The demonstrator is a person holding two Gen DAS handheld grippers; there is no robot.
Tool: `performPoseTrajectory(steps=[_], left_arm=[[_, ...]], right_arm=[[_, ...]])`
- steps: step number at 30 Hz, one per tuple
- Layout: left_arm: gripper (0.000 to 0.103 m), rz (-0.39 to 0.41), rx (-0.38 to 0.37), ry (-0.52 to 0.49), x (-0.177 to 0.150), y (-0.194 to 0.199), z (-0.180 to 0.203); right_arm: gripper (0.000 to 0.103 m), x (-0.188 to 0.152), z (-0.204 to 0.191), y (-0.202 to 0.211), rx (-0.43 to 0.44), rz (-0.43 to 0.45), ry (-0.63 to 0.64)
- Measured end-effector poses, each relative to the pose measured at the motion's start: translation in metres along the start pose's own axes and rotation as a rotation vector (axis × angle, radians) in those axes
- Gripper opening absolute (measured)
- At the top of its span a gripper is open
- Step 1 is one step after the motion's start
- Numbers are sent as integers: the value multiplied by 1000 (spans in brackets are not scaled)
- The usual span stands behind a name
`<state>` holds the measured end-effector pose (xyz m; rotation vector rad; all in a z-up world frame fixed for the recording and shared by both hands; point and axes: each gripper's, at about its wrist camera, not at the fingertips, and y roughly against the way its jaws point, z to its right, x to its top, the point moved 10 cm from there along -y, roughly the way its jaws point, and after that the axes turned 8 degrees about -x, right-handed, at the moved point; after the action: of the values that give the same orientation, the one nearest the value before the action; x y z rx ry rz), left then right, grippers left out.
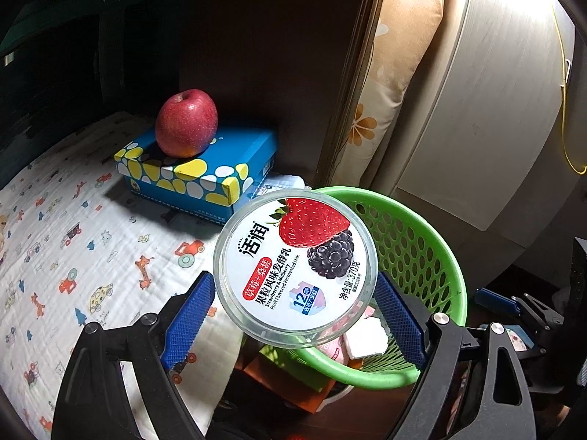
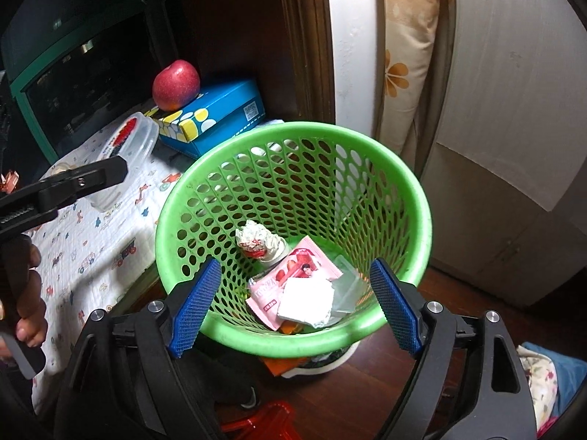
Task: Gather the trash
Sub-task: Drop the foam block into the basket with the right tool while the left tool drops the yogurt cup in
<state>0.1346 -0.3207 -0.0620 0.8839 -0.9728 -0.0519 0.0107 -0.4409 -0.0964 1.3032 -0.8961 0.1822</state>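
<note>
- The left tool (image 1: 295, 308) grips a yogurt tub (image 1: 295, 269) across its width, blue pads pressed on opposite sides. The lid faces the camera, so the tub is carried tilted, probably ready to tip out once let go.
- The tub hangs at the near edge of the green bin (image 1: 422, 253), partly over the table (image 1: 73, 242) and partly over the bin mouth. That placement suggests it is being brought across for dropping in; it is not yet inside.
- The right tool (image 2: 295, 306) stands wide open with nothing between its pads, poised above the bin opening.
- In the bin bottom lie a pink wrapper (image 2: 293, 275), a crumpled foil ball (image 2: 258, 244) and white paper (image 2: 306, 302), so it already serves as the trash place.
- The bin stands on the floor tight against the table edge, likely so trash needs only a short carry.
- An apple (image 1: 186, 123) sits on a blue box (image 1: 205, 165) at the back of the table; neither looks like trash, which may be why they stay put.
</note>
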Motion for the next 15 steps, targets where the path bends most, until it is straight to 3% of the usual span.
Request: performPoseTrajectory(steps=[15], left_arm=[[87, -56, -50, -59, 5, -37, 46]], right_arm=[[86, -6, 22, 13, -12, 15, -43]])
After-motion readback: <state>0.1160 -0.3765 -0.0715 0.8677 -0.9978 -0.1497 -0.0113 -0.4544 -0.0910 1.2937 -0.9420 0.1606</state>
